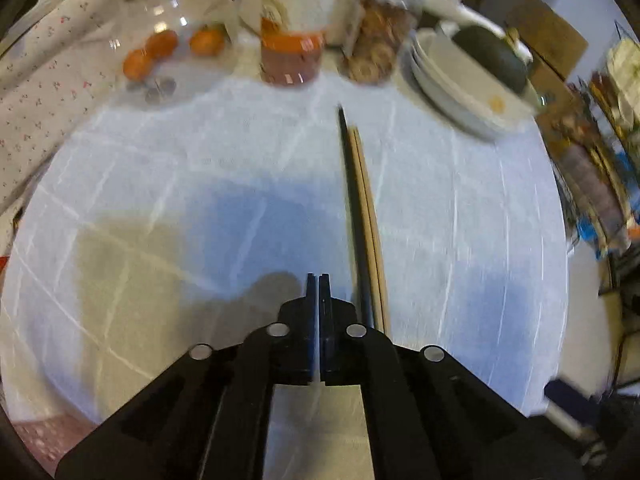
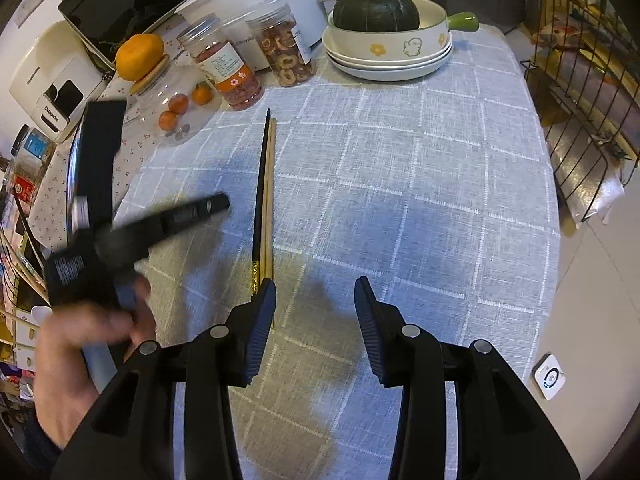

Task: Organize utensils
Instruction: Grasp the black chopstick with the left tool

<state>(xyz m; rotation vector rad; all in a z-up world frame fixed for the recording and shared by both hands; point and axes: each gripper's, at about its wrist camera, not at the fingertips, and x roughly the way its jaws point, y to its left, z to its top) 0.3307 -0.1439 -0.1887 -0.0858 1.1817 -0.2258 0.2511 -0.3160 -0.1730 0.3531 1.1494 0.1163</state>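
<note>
While both grippers hang over the checked tablecloth [image 2: 400, 168], the thing that matters lies nearest the right gripper [image 2: 315, 304]: a pair of chopsticks, one black chopstick [image 2: 262, 176] and one pale wooden chopstick [image 2: 270, 184], laid side by side and touching along their length. Their thick ends sit at the tip of the right gripper's left finger [image 2: 262, 308], which covers the very end of them in this view, so I cannot tell whether it touches them. The jaws stand partly open with nothing between them; the gap is over bare cloth, to the right of the pair.

From those near ends the chopsticks run straight away from the gripper, their long axis nearly in line with the way the fingers point, tips toward the far side of the table. For a grasp across the pair, I judge the right gripper would need a small shift to its left so the sticks fall inside the gap.

The left gripper [image 1: 319, 280] is fully closed and holds nothing. In its own view the chopsticks [image 1: 362, 216] pass just to its right, again running away from it. Seen from the right wrist, a hand [image 2: 80, 344] carries it above the cloth, left of the pair and a little apart.

Beyond the chopstick tips stand two clear jars [image 2: 256, 56], then stacked plates [image 2: 384, 64] bearing a bowl with a dark green squash [image 2: 376, 10].
</note>
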